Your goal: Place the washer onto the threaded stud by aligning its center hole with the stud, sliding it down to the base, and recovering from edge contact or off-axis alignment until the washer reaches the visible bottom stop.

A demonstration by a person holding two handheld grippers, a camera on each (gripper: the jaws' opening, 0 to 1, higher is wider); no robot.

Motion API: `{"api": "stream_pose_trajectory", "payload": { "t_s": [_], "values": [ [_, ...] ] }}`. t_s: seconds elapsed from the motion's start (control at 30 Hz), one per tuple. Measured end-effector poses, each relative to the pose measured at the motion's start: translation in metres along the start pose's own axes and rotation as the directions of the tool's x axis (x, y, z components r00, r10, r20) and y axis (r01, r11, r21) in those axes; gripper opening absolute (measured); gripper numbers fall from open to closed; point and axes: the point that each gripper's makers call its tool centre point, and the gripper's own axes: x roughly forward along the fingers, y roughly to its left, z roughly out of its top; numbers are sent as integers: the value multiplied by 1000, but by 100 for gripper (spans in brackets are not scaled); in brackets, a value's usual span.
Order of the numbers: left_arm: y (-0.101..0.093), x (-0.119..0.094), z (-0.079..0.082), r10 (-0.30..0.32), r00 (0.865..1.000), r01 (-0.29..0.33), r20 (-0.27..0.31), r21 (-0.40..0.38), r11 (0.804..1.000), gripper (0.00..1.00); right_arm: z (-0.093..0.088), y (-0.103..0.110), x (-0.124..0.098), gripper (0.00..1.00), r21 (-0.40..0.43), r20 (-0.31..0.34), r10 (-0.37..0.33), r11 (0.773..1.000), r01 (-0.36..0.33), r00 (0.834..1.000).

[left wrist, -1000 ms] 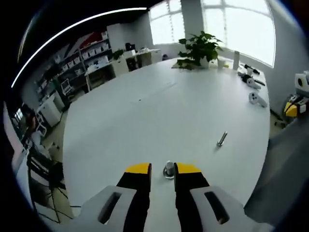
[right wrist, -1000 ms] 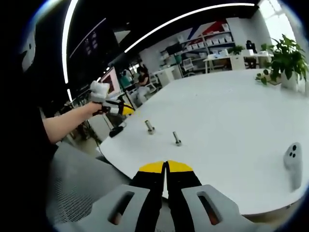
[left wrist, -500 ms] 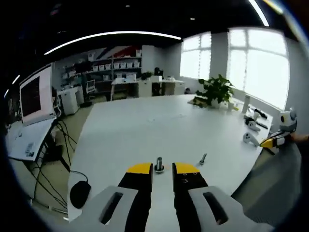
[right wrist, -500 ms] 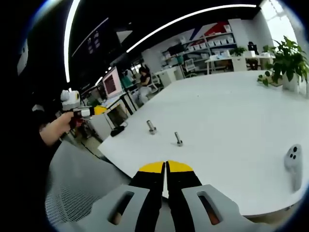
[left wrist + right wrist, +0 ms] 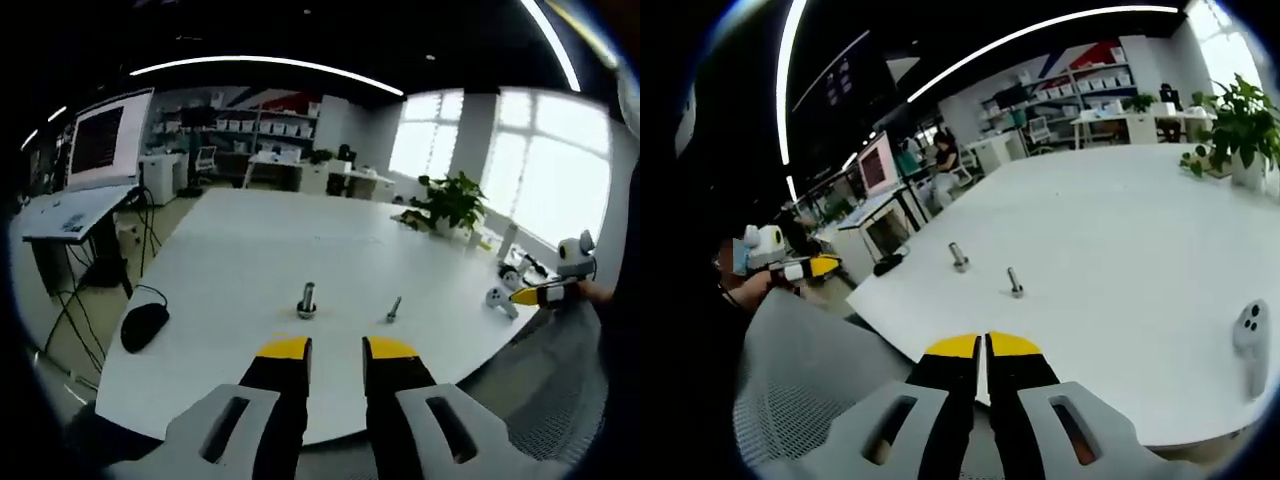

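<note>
White table [image 5: 240,250], threaded stud [image 5: 307,299] upright, axis vertical.

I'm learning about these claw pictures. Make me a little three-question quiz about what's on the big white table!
1. True or false: the left claw is open, with a gap between its yellow tips.
2. In the left gripper view, which lies nearer the table's left edge?
A. the black mouse
B. the stud with the washer at its base
C. the bare stud
3. Fill in: in the right gripper view, the right claw has its tips closed together and holds ____.

Key: 1 true. 2 A. 3 nothing.
</note>
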Motion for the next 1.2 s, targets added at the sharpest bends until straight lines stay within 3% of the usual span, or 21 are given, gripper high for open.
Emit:
{"api": "stream_pose_trajectory", "payload": {
  "t_s": [0.13, 0.17, 0.23, 0.33, 0.4, 0.53, 0.93, 1.2],
  "values": [
    [1, 3, 1, 8, 1000, -8, 6, 11, 1000, 27, -1, 1, 0, 5, 1, -3, 5, 1000, -5, 1000],
    [0, 7, 2, 4, 1000, -3, 31, -8, 1000, 31, -1, 1, 0, 5, 2, -4, 6, 1000, -6, 1000],
    [-1, 12, -2, -3, 1000, 4, 29, -34, 999, 35, -1, 1, 0, 5, 2, -7, 8, 1000, -8, 1000],
    [5, 13, 1, 7, 999, -4, 43, -68, 998, 32, -3, 0, 0, 5, 5, -15, 3, 1000, -3, 1000],
    [4, 14, -2, -9, 999, 15, 44, -139, 990, 37, -2, 0, 0, 5, 7, -12, 1, 1000, -1, 1000],
    [3, 15, -1, -9, 999, 13, 41, -85, 996, 37, -2, -1, 0, 5, 9, -10, 0, 1000, 0, 1000],
    [2, 17, -4, -14, 1000, 16, 22, -96, 995, 37, 6, -5, -3, 5, 23, 36, -19, 1000, 18, 999],
    [3, 17, -6, -10, 1000, 11, 12, -94, 996, 37, 5, -3, -1, 5, 20, 25, -7, 1000, 7, 1000]
  ]
}}
